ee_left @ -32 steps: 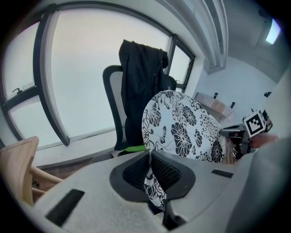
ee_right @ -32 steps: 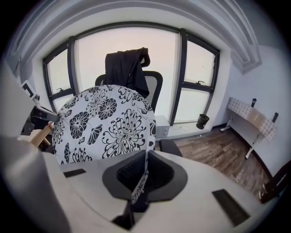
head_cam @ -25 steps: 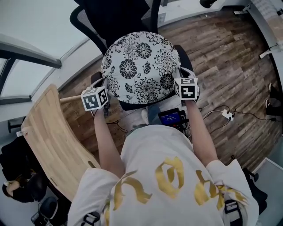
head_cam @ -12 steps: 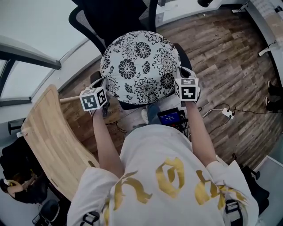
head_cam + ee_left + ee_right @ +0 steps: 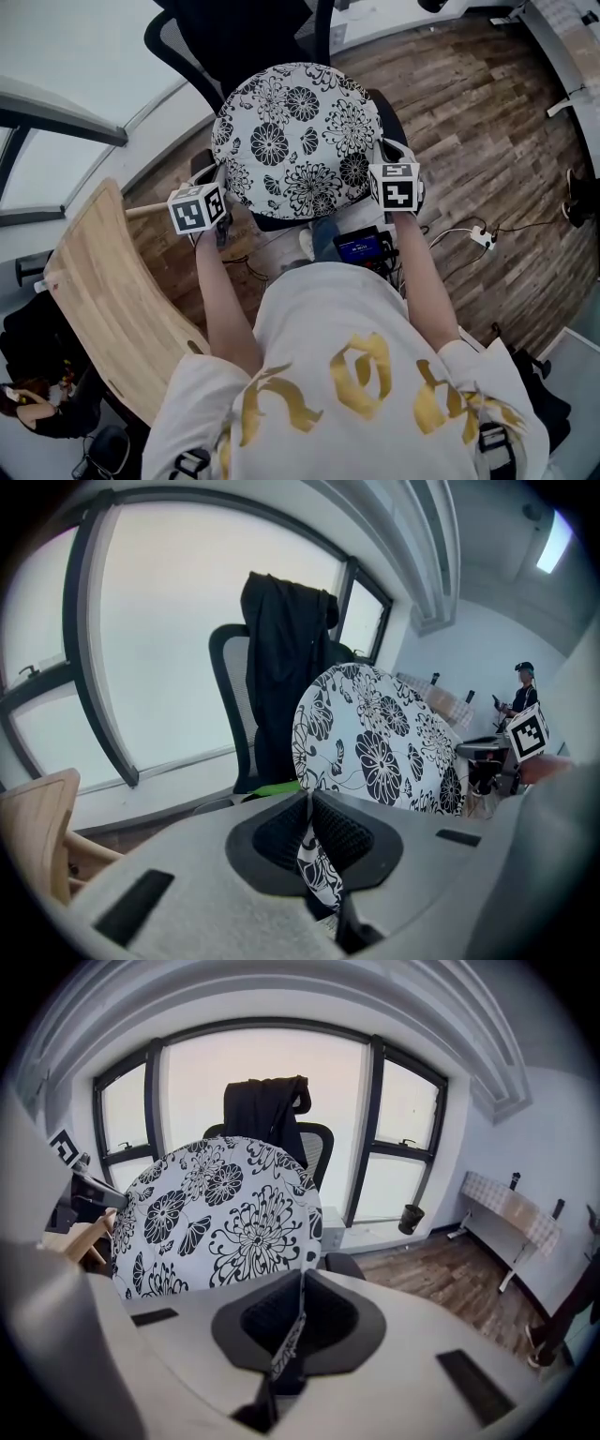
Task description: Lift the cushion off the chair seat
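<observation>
One floral cushion (image 5: 298, 131) is held tilted above the one black chair (image 5: 246, 42). Its edges are pinched by two grippers (fabric clamped in both): left gripper (image 5: 307, 844), right gripper (image 5: 296, 1314).

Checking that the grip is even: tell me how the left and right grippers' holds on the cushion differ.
The left gripper pinches a thick fold of the cushion at its left edge; the right gripper pinches a thin strip at its right edge. In the head view the left gripper sits slightly lower than the right. Both are shut on the fabric.
</observation>
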### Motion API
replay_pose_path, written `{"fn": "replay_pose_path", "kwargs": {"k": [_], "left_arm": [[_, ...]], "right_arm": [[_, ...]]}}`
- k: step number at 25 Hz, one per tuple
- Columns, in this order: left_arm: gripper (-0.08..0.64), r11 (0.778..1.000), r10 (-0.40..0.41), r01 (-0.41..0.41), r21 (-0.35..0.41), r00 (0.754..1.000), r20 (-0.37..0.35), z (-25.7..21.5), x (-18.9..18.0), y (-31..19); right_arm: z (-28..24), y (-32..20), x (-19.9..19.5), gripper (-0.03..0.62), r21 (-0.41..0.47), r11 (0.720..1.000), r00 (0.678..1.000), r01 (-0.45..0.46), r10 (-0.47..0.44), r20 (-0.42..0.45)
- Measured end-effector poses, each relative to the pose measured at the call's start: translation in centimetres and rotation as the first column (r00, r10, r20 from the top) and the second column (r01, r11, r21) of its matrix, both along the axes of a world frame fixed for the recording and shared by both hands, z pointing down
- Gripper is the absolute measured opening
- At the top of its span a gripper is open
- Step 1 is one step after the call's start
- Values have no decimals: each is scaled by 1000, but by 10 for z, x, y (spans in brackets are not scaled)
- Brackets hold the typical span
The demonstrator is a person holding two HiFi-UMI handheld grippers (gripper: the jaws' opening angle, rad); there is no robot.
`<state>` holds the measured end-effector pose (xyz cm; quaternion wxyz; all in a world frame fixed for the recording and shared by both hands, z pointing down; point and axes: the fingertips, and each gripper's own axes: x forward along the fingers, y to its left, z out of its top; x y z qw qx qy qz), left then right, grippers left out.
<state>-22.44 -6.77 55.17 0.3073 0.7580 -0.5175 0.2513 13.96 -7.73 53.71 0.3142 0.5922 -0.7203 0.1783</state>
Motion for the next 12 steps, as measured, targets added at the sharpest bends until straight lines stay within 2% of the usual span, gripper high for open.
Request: {"fn": "replay_pose_path", "kwargs": {"k": [12], "left_arm": [[23,1000,3,-3,-2,999,-47,2,3,-4]], "right_arm": [[1,1,1,15,-3,1000,1000,-16,16,-17]]}}
